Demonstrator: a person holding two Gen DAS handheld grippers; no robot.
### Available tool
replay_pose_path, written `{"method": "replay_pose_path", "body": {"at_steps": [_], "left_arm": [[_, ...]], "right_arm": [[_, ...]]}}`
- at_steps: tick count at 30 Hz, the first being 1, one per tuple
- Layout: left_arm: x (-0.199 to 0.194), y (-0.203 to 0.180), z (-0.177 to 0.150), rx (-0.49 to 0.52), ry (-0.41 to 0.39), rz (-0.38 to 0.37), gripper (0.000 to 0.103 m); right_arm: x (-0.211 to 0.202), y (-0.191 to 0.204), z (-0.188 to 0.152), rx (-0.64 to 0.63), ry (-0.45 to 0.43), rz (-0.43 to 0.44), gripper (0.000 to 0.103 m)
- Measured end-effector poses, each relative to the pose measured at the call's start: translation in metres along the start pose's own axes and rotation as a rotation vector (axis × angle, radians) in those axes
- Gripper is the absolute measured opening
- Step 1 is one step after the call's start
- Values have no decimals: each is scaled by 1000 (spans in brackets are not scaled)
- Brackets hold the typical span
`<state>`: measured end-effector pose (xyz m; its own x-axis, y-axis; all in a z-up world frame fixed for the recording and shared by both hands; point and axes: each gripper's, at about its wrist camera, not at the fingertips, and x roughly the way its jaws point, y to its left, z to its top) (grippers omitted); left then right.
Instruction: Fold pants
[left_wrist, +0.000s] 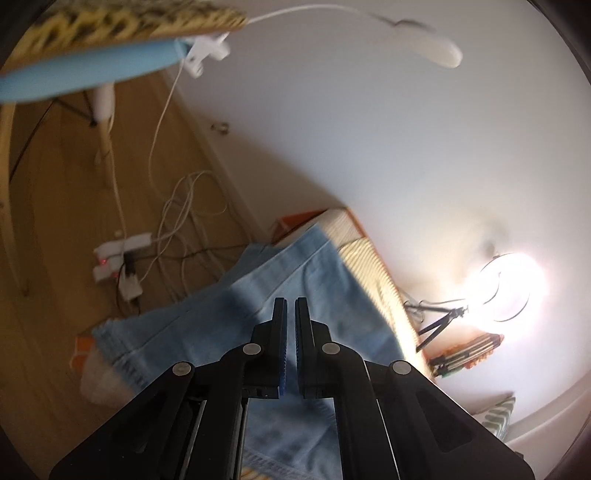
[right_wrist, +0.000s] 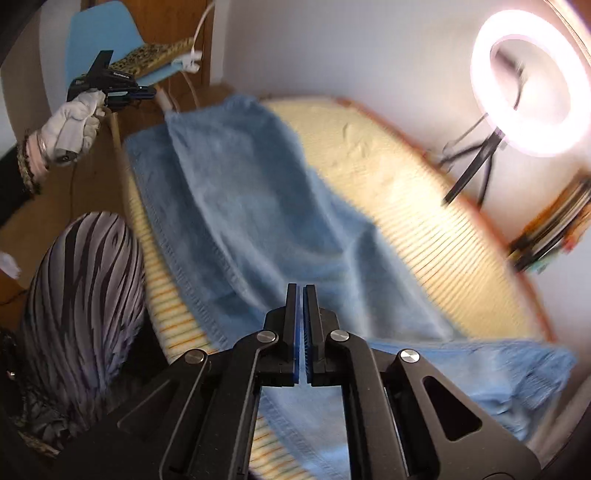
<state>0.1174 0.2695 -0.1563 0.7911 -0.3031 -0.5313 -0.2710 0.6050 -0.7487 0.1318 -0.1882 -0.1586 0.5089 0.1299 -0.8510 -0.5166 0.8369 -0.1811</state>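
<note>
Light blue denim pants (right_wrist: 240, 206) lie folded lengthwise across a cream striped cloth on the table (right_wrist: 406, 206). They also show in the left wrist view (left_wrist: 229, 314), with a hem hanging over the table's edge. My left gripper (left_wrist: 290, 302) is shut and empty, held above the pants; it also shows in the right wrist view (right_wrist: 151, 92), lifted beyond the far end of the pants in a white-gloved hand. My right gripper (right_wrist: 300, 287) is shut and empty, just above the near part of the pants.
A lit ring lamp (right_wrist: 532, 81) on a tripod stands at the table's back right, by a stack of books (right_wrist: 546, 236). A blue chair (right_wrist: 107, 40) with a patterned cushion stands beyond the table. Cables and a power strip (left_wrist: 122, 258) lie on the wooden floor. My patterned knee (right_wrist: 85, 288) is at the left.
</note>
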Motion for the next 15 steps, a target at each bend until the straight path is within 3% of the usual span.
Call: {"method": "replay_pose_path", "body": {"at_steps": [2, 3, 4, 5, 7, 8, 15], "left_arm": [[8, 4, -4, -35, 27, -22, 5], [14, 5, -5, -55, 48, -28, 13], [20, 5, -6, -69, 65, -9, 31], [23, 3, -7, -77, 72, -3, 36], [29, 1, -7, -99, 72, 0, 41], [32, 0, -7, -108, 75, 8, 41], [60, -6, -6, -90, 96, 56, 38]], "right_arm": [[9, 3, 0, 8, 4, 4, 3], [14, 4, -1, 8, 11, 32, 3], [19, 5, -1, 6, 16, 51, 4], [24, 8, 0, -4, 19, 53, 15], [35, 14, 0, -39, 24, 27, 63], [40, 16, 0, -56, 19, 19, 68], [71, 20, -5, -120, 85, 5, 68]]}}
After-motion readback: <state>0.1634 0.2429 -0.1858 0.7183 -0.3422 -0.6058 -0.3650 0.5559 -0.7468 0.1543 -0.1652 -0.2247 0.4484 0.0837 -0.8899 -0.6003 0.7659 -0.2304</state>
